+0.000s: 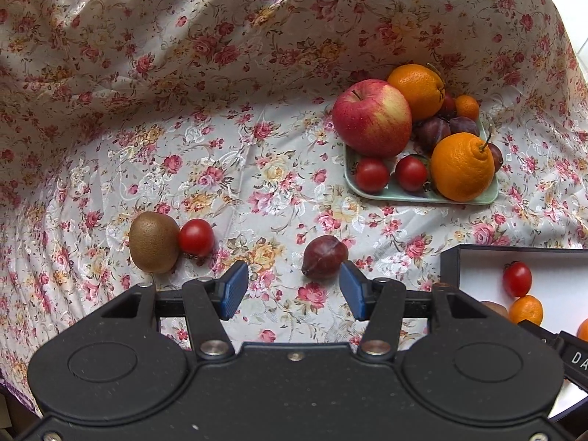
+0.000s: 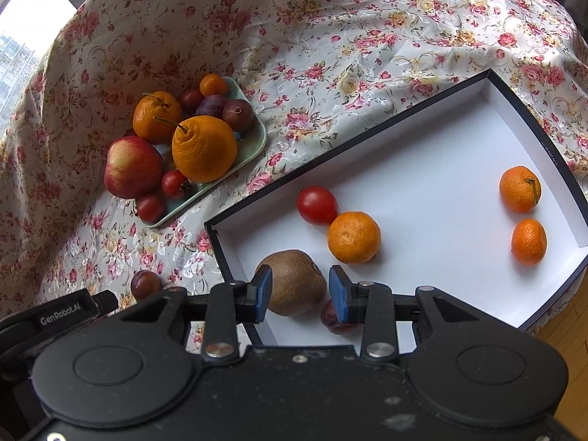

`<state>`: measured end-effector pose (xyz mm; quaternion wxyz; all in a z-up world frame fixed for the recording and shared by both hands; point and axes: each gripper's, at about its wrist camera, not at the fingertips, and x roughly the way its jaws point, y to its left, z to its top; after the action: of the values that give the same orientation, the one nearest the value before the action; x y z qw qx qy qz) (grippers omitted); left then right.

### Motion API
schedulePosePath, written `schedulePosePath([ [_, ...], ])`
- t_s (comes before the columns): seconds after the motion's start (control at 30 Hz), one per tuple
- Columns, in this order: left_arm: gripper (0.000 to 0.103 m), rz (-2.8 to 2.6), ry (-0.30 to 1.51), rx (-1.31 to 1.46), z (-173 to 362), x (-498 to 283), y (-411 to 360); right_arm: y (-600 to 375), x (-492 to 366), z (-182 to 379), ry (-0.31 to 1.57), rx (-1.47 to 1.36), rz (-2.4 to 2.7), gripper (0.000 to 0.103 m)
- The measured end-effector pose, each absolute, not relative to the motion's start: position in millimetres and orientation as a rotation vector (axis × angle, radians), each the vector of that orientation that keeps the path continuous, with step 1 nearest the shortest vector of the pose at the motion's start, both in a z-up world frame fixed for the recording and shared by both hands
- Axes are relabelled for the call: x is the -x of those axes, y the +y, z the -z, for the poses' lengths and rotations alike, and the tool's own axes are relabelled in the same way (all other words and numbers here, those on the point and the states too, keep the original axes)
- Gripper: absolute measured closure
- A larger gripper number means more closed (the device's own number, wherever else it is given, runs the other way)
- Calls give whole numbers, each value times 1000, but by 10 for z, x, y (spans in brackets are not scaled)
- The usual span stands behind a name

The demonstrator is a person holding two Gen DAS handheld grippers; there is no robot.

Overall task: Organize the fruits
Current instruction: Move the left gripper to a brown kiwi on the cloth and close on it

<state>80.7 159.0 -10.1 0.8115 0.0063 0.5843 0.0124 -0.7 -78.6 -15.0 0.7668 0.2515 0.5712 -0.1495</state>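
In the left wrist view my left gripper [image 1: 292, 286] is open and empty, low over the floral cloth. A dark plum [image 1: 324, 257] lies just ahead, by its right finger. A kiwi [image 1: 154, 241] and a cherry tomato [image 1: 196, 237] lie touching at the left. In the right wrist view my right gripper [image 2: 300, 294] is open over the near corner of a white box [image 2: 422, 183]. A kiwi [image 2: 294, 282] lies between its fingers, untouched as far as I can tell. A plum [image 2: 330, 318] sits partly hidden behind the right finger.
A pale green tray [image 1: 404, 193] holds an apple [image 1: 372, 117], two oranges, plums and cherry tomatoes; it also shows in the right wrist view [image 2: 253, 143]. The box holds a tomato [image 2: 316, 205] and three mandarins [image 2: 353, 237]. The cloth rises behind.
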Motion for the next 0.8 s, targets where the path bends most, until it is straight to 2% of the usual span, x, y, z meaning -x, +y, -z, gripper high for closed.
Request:
schedulePosePath([
  [0.8, 44, -155, 1252, -34, 272, -1070, 2388, 110, -448, 327, 1266, -509, 109, 66],
])
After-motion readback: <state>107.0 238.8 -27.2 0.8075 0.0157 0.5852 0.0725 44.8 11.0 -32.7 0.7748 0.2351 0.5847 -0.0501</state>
